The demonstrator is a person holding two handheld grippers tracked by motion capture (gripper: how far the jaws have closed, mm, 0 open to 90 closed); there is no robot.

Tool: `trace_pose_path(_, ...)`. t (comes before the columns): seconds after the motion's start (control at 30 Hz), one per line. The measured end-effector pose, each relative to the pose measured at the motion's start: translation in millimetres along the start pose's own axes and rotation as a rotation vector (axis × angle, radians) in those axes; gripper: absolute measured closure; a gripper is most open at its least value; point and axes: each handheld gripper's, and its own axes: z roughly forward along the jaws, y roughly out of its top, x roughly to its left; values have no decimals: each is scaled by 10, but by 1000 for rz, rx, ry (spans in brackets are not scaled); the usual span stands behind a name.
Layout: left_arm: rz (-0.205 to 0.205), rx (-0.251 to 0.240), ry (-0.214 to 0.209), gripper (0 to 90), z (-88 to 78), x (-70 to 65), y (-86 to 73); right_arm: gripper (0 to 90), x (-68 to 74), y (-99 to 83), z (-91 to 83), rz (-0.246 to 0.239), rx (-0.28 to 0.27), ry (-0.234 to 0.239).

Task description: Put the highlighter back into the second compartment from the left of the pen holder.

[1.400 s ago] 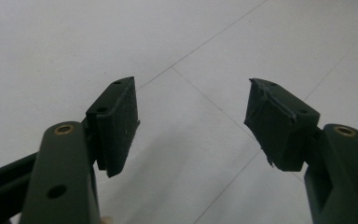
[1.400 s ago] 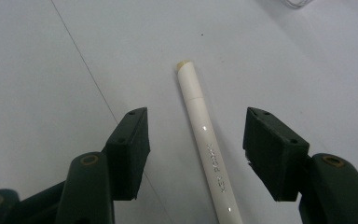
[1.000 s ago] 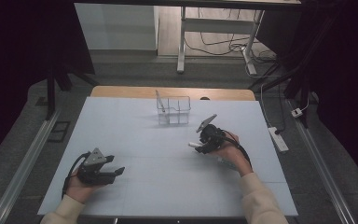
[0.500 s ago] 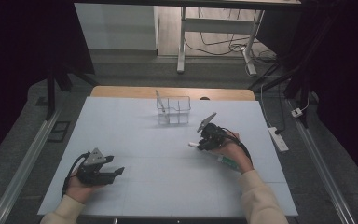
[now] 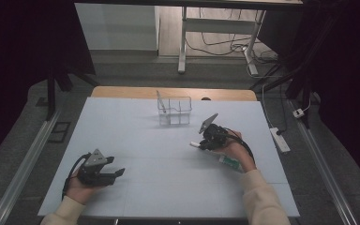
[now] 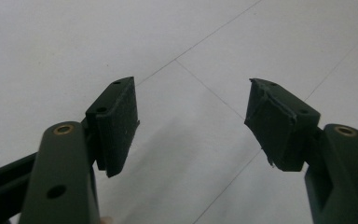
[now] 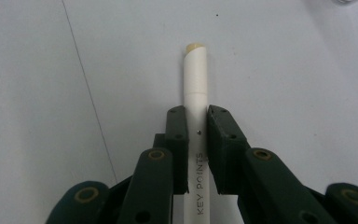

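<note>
Right tongs (image 7: 196, 140) are clamped on a white tube (image 7: 196, 98), the jaws pinching it from both sides just behind its cream-tipped end, with the words KEY POINTS read along its body. From the high view the same right tongs (image 5: 212, 137) are seen over the right half of the counter (image 5: 136, 136), the tube (image 5: 228, 162) held low and running back under the hand, its white tip poking out on the left side. Left tongs (image 6: 191, 126) are held wide apart with nothing between the pads, parked near the front left of the counter (image 6: 51, 42). Farther back, a clear compartmented holder (image 5: 174, 111) is standing near the far edge, well apart from both tongs. The step in hand is judged to be the carry of the gripped tube; a lift and a swing toward the holder would be called for next, with the tube tipped upright before being lowered into a compartment.
</note>
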Motion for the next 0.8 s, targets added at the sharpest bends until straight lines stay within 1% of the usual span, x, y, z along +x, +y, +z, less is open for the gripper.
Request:
trace_pose_path(0.23, 0, 0, 1, 340, -1, 2, -2, 787, -12, -24, -16, 1, 1, -9)
trace_pose_path(0.3, 0, 1, 1, 340, -1, 3, -2, 787, -19, -30, -28, 0, 5, -22)
trace_pose_path(0.47, -1, 1, 1, 340, 0, 5, -3, 788, -25, -36, -78, 23, -29, -26)
trace_pose_path(0.73, -1, -1, 1, 340, -4, 3, -3, 788, -23, -34, -163, 33, -64, -55)
trace_pose_path(0.8, -1, -2, 1, 341, -4, 5, -3, 788, -23, -33, -182, 34, -81, -59)
